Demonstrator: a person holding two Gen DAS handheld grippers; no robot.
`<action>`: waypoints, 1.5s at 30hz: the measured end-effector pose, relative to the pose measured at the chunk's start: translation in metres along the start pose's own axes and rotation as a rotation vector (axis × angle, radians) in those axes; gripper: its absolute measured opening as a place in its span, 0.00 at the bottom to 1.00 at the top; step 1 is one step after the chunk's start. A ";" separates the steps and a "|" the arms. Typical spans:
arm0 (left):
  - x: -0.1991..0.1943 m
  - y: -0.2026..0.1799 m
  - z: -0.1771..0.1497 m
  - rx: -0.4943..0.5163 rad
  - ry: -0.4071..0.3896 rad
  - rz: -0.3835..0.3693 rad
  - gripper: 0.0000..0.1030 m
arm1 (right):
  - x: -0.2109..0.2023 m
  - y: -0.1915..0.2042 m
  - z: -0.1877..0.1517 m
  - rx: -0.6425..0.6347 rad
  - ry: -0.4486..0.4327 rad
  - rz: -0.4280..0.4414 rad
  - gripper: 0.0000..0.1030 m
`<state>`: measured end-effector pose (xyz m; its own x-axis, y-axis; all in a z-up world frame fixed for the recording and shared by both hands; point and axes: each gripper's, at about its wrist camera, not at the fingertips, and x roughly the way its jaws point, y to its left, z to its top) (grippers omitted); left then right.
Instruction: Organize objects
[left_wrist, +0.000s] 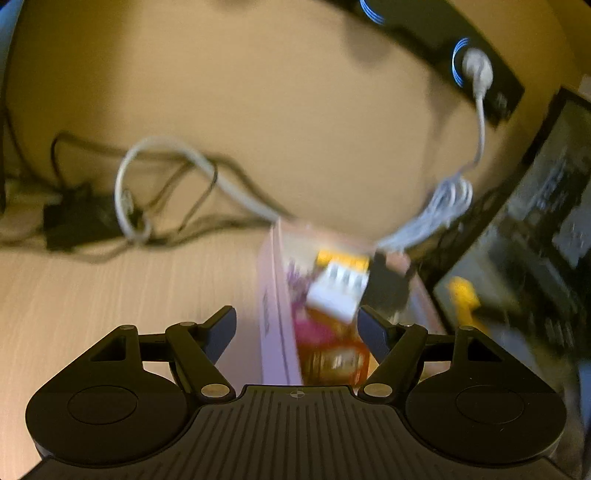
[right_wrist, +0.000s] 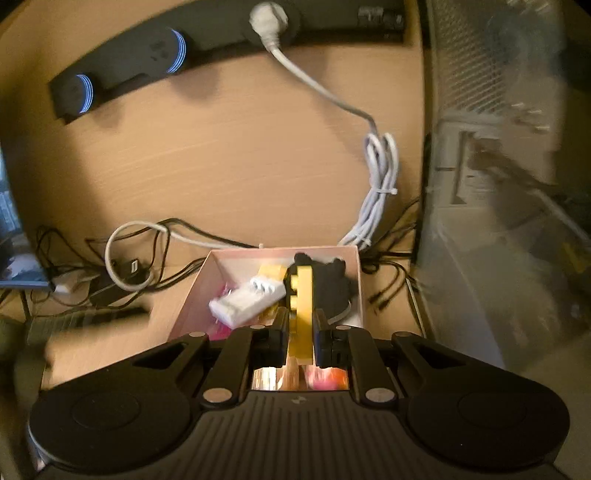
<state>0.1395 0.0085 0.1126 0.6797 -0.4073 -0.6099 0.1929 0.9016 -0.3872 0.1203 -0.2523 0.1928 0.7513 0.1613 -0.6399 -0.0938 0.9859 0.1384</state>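
Note:
A pink open box (right_wrist: 195, 291) stands on the wooden desk and holds a white block (right_wrist: 245, 301), a black object (right_wrist: 330, 282) and pink and orange items. My right gripper (right_wrist: 300, 325) is shut on a yellow brick (right_wrist: 301, 295) and holds it over the box. In the left wrist view the same box (left_wrist: 273, 314) shows, with the white block (left_wrist: 338, 291) inside. My left gripper (left_wrist: 297, 328) is open and empty, its fingers on either side of the box's near wall.
A black power strip (right_wrist: 155, 66) with a white plug (right_wrist: 267, 16) is fixed on the back panel. A bundled white cable (right_wrist: 378, 184) and tangled black wires (right_wrist: 122, 266) lie behind the box. A grey case (right_wrist: 498, 184) stands at the right.

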 end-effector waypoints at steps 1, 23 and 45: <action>0.001 0.000 -0.005 0.000 0.013 0.001 0.75 | 0.004 -0.002 0.000 -0.005 0.004 -0.025 0.21; 0.015 0.047 -0.010 0.039 0.060 0.277 0.95 | 0.040 0.012 -0.060 -0.139 0.106 -0.049 0.49; -0.074 0.041 -0.053 0.157 -0.059 0.169 0.97 | -0.031 0.006 -0.127 -0.016 0.154 -0.169 1.00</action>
<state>0.0600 0.0681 0.1050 0.7510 -0.2433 -0.6138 0.1773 0.9698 -0.1675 0.0138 -0.2462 0.1169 0.6486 -0.0029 -0.7611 0.0135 0.9999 0.0077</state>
